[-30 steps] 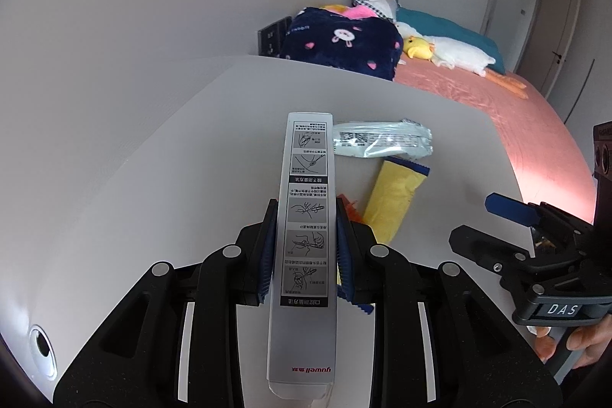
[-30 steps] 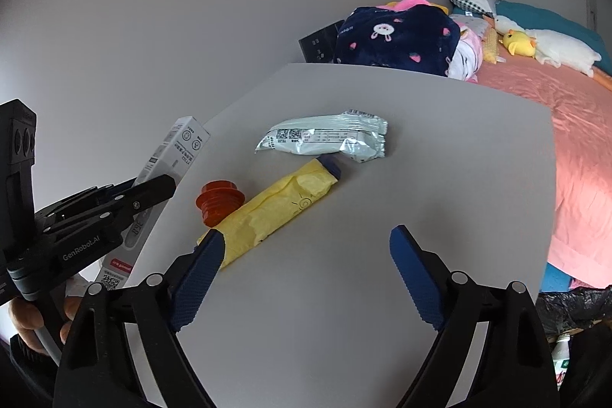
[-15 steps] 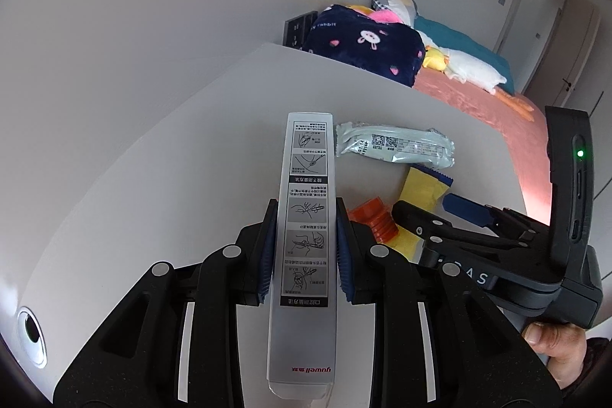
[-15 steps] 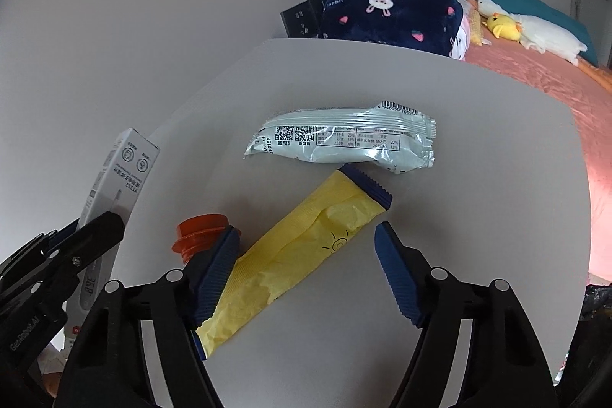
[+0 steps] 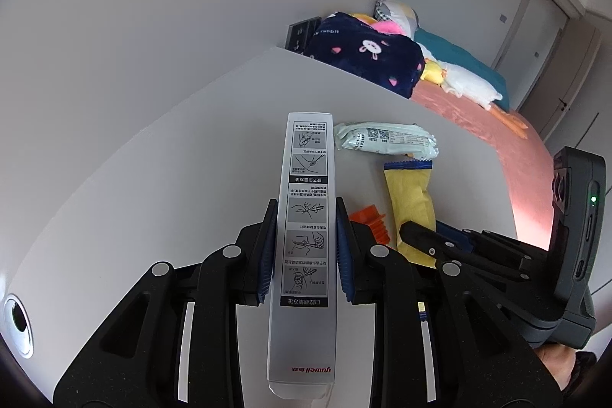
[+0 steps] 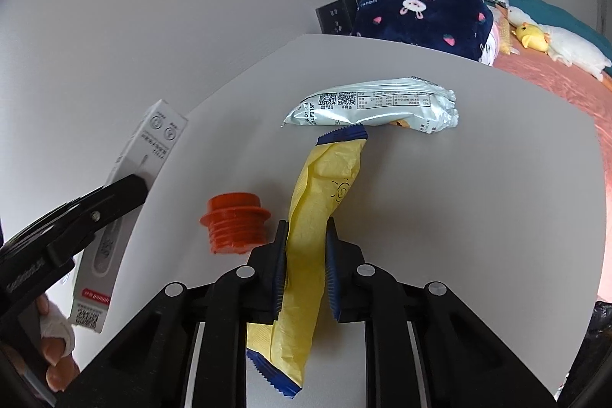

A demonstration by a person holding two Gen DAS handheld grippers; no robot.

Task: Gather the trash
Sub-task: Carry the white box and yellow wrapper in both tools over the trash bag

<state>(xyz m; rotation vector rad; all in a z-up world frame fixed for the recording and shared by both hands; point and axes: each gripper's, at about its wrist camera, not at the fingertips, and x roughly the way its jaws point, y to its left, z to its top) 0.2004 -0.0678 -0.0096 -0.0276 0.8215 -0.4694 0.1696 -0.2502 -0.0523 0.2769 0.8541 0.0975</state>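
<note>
Nearest the tabletop's [image 6: 478, 217] front edge, the right gripper [image 6: 304, 270] reaches forward low over the surface, its blue-padded fingers [image 6: 332, 274] clamped together on the yellow wrapper [image 6: 325, 201] about midway along its length. One blue-trimmed end of the wrapper hangs back between the black arms; the other stretches away across the tabletop toward the far side. Just left of those fingers an orange ribbed cap [image 6: 235, 222] sits on the surface, close to the wrapper but apart from it.

Toward the tabletop's left edge, the left gripper [image 5: 305, 251] is held level and pointed forward, its fingers [image 5: 267, 251] closed on the long sides of a slim grey box [image 5: 306, 228] printed with instruction drawings. The box runs lengthwise along the fingers and projects past them at both ends. From the right wrist view this box shows tilted above the left edge, with the person's left hand [image 6: 53, 354] below it, a white bandage on one finger.

Farther on, a silver snack packet [image 6: 375, 106] lies crosswise near the middle of the tabletop, the wrapper's far blue end touching its near side. Beyond the far edge a navy rabbit-print blanket [image 6: 424, 18] is heaped on a pink bed [image 6: 566, 79], with a yellow duck toy [image 6: 529, 35] and white plush [image 6: 570, 50] further along it.
</note>
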